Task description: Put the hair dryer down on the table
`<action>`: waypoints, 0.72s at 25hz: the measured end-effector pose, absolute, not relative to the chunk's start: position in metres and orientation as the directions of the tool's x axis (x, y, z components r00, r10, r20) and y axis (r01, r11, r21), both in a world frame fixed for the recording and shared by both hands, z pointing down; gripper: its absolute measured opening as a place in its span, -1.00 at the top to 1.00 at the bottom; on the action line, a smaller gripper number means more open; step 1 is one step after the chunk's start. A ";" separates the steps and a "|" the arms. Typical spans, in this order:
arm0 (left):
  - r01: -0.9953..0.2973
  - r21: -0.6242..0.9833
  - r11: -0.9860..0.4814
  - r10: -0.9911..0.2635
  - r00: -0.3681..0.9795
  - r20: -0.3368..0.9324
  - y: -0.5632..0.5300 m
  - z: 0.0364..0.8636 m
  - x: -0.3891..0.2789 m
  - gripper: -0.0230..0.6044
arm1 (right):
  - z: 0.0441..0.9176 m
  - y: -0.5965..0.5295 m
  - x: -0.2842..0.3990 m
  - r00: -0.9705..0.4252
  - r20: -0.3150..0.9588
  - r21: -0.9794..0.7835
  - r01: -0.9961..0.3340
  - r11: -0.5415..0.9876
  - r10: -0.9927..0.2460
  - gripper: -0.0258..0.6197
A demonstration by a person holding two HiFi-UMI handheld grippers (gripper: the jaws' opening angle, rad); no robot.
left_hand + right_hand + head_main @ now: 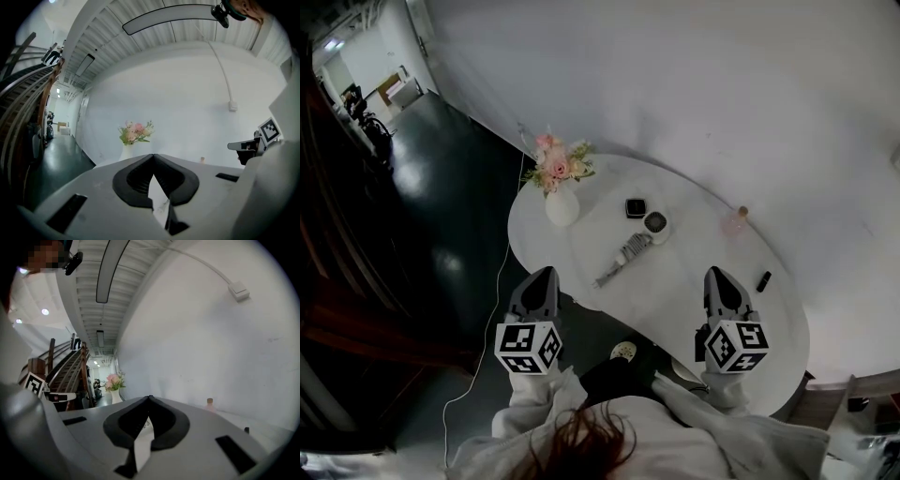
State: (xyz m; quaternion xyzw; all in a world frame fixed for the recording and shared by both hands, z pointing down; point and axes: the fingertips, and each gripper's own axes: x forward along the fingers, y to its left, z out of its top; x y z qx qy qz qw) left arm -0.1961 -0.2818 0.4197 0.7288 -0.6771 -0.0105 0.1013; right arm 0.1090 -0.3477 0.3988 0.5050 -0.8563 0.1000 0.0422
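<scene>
The hair dryer (630, 249) lies flat on the white oval table (703, 246), near its middle, with nothing touching it. My left gripper (546, 274) hovers at the table's near left edge, short of the dryer, its jaw tips meeting with nothing between them. My right gripper (715, 274) hangs over the table's near right part, also shut and empty. In the left gripper view the left gripper (153, 155) shows its tips pressed together; the right gripper view shows the same of the right gripper (149, 397). The dryer is hidden behind the jaws in both gripper views.
A white vase of pink flowers (562, 206) stands at the table's far left. A small black square box (636, 207), a pink bottle (737, 221) and a small black item (763, 280) also sit on the table. A thin cable (492, 309) runs across the dark floor at left.
</scene>
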 end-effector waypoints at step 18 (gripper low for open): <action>-0.982 0.174 -0.080 -0.982 0.107 0.155 -0.299 0.435 -0.200 0.88 | 0.409 -0.358 0.108 -0.454 0.202 -0.111 -0.891 0.440 -0.868 0.77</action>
